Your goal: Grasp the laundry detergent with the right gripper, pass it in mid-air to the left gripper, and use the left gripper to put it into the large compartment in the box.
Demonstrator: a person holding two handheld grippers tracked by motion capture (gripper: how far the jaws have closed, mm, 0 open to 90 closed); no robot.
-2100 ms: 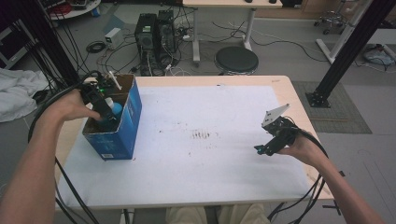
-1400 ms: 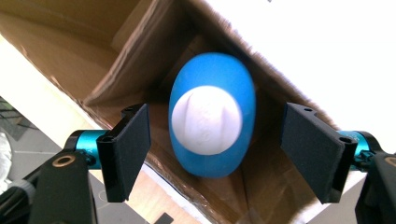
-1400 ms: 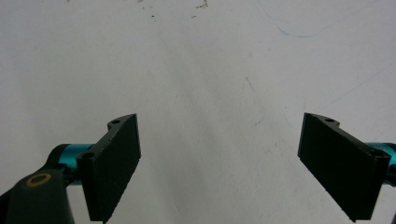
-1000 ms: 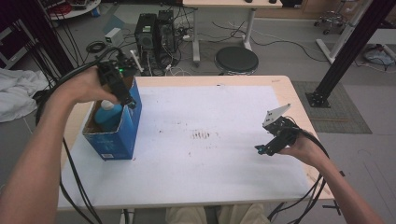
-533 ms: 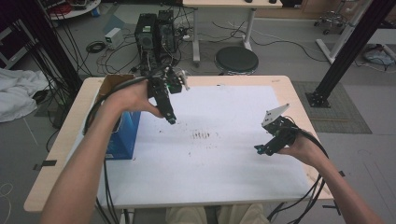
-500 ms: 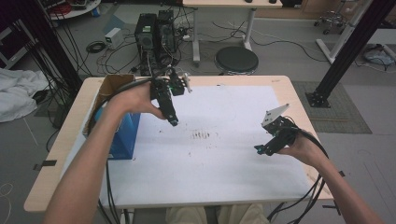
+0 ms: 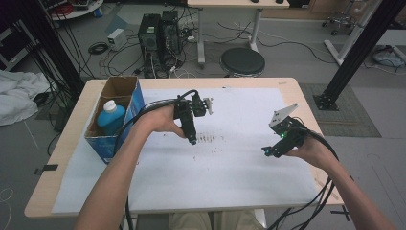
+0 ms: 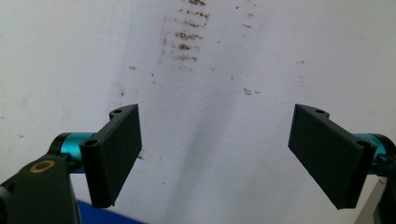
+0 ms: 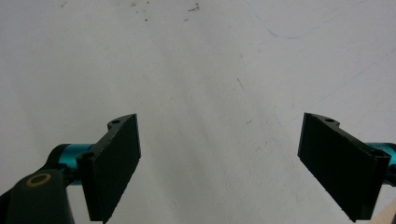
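The light wooden rectangular table (image 7: 57, 158) is covered over most of its top by a large white paper sheet (image 7: 230, 172). A patch of small dark brown smudges (image 7: 210, 140) is seen near the middle of the sheet; the same marks are recorded in the left gripper view (image 8: 187, 32), ahead of the jaws.

An open-topped blue cardboard box (image 7: 117, 122) with a brown inside is placed at the table's left edge, partly on the sheet. One blue plastic bottle with a white cap (image 7: 110, 115) is held upright inside the box, toward its near half; the far half of the box is seen bare down to the brown cardboard. No contact between the bottle and either gripper is observed.

The left gripper (image 7: 191, 140) is held above the middle of the sheet, well apart from the box and to its right, with the jaws pointed down at the smudges. In the left gripper view the two black jaws are seen spread wide with nothing but white paper between them (image 8: 217, 158).

The right gripper (image 7: 267, 152) is held low over the right part of the sheet, well apart from the left gripper. In the right gripper view its jaws are likewise set wide apart and nothing is gripped (image 9: 219, 163).
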